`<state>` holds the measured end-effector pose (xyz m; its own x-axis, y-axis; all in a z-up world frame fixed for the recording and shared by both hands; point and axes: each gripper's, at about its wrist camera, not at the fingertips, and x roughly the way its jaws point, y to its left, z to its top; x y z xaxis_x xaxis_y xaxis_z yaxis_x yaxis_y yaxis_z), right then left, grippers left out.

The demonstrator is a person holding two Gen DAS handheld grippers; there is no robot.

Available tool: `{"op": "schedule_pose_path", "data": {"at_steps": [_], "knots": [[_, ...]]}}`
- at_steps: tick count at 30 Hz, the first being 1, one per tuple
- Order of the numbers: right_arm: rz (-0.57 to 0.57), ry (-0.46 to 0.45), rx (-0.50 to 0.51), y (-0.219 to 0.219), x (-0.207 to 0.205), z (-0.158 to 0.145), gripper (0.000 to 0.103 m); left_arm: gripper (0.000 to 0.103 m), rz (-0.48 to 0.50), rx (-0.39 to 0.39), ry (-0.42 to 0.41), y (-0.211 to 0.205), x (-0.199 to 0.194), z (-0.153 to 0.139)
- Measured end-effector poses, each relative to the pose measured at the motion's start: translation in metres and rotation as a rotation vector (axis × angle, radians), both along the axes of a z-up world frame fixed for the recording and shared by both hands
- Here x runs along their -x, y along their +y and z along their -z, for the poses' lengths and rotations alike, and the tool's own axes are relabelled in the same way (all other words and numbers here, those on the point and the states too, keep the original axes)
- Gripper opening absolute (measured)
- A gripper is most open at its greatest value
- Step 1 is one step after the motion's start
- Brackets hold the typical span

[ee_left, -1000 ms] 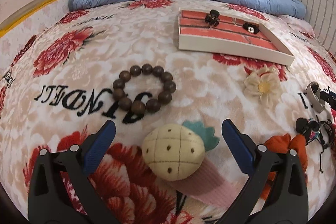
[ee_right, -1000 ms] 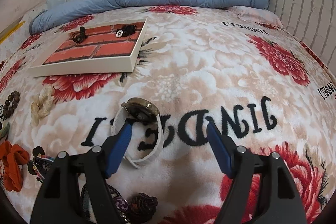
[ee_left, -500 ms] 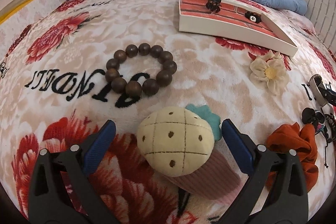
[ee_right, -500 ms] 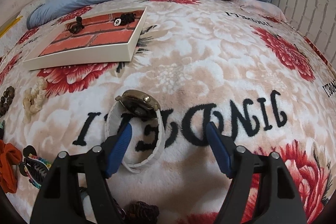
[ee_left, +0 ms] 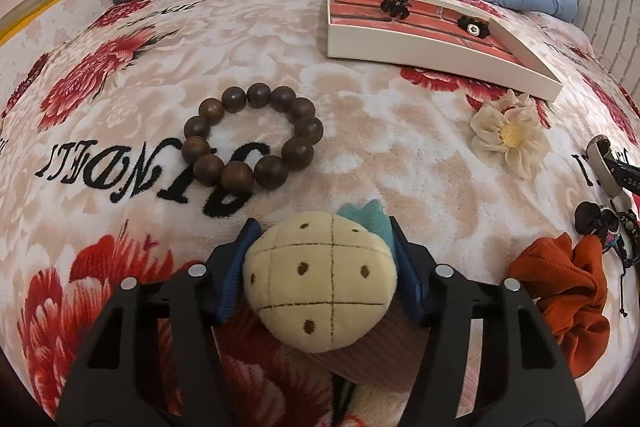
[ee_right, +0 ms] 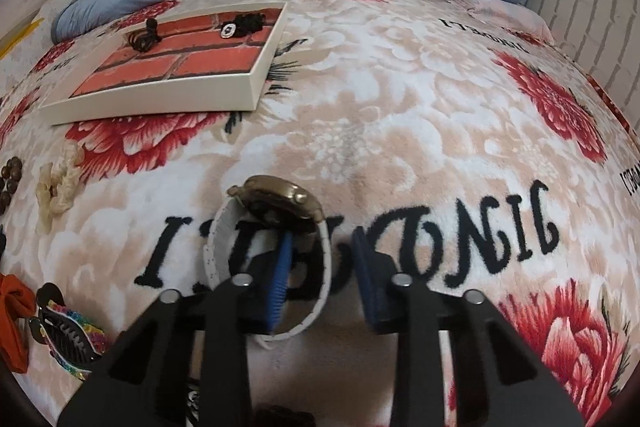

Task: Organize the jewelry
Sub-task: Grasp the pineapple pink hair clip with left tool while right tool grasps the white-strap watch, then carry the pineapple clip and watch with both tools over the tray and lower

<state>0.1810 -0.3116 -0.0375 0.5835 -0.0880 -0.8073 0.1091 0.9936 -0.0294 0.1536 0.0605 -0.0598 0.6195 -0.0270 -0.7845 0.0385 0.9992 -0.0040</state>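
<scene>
Left tool (ee_left: 320,259): ours, wide a second ago, now clamped on the pineapple plush (ee_left: 320,283).
Right tool (ee_right: 320,267): narrowed around the watch (ee_right: 276,223) strap, gap remaining, near the tray (ee_right: 160,103).

Left gripper (ee_left: 320,259) clamped tight, right gripper (ee_right: 322,263) narrowed but not fully closed.

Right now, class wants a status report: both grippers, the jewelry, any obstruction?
Left gripper shut on pineapple plush. Right gripper straddling watch strap, not clamped. Tray path unobstructed.
</scene>
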Motion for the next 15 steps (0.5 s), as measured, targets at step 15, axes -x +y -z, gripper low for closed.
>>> {"op": "schedule_pose_path", "data": {"at_steps": [15], "knots": [[-0.009, -0.034, 0.003, 0.001, 0.000, -0.013, 0.005, 0.053, 0.016, 0.012, -0.033, -0.002, 0.001, -0.014]]}}
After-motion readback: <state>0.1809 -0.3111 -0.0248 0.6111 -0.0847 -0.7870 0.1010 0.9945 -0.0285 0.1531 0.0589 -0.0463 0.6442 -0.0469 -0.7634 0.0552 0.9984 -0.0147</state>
